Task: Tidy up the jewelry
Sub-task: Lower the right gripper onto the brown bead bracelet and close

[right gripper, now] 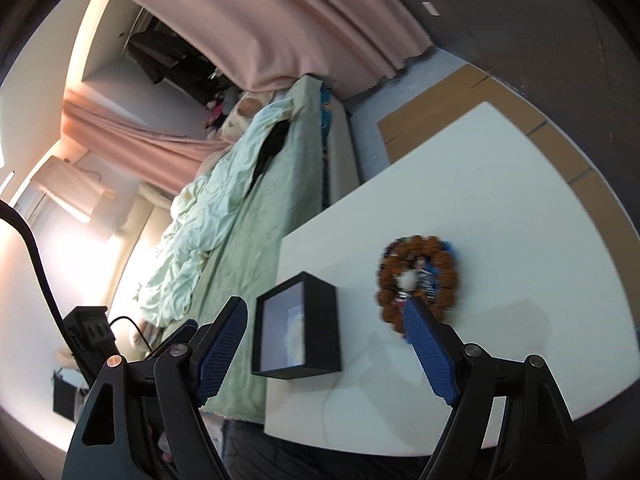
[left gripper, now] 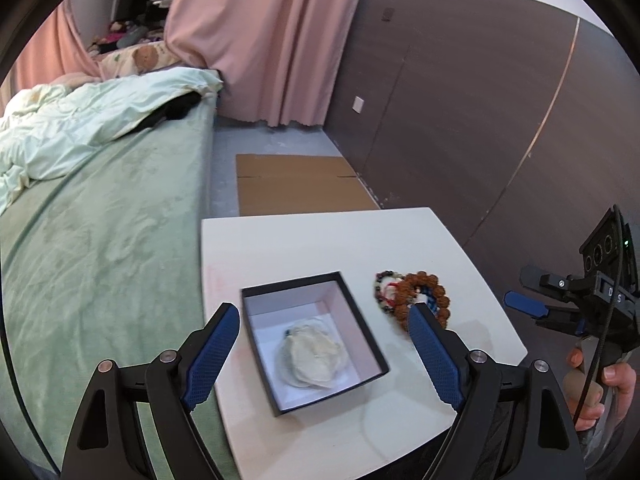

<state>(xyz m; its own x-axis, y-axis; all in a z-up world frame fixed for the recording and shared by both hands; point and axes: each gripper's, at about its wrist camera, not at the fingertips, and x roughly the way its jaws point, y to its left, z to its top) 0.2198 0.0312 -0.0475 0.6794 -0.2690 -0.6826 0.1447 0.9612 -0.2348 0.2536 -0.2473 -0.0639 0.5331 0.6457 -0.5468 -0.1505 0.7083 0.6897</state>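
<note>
A black box (left gripper: 366, 320) with a white lining stands open on the white table (left gripper: 300, 248), and a cream pouch (left gripper: 314, 360) lies inside it. Just right of the box lies a heap of bead bracelets (left gripper: 412, 296), brown ones on top. My left gripper (left gripper: 322, 316) is open above the box, its fingers straddling it, with nothing between them. My right gripper (left gripper: 536, 312) hovers at the table's right edge, held by a hand (left gripper: 592, 384). In the right wrist view the right gripper (right gripper: 324, 308) is open and empty, with the box (right gripper: 298, 332) and the blurred bracelets (right gripper: 418, 276) ahead of it.
A bed with a green sheet (left gripper: 100, 260) and a pale quilt (left gripper: 80, 128) runs along the table's left side. Flat cardboard (left gripper: 296, 184) lies on the floor beyond the table. A dark panelled wall (left gripper: 480, 120) and pink curtains (left gripper: 272, 40) close the far side.
</note>
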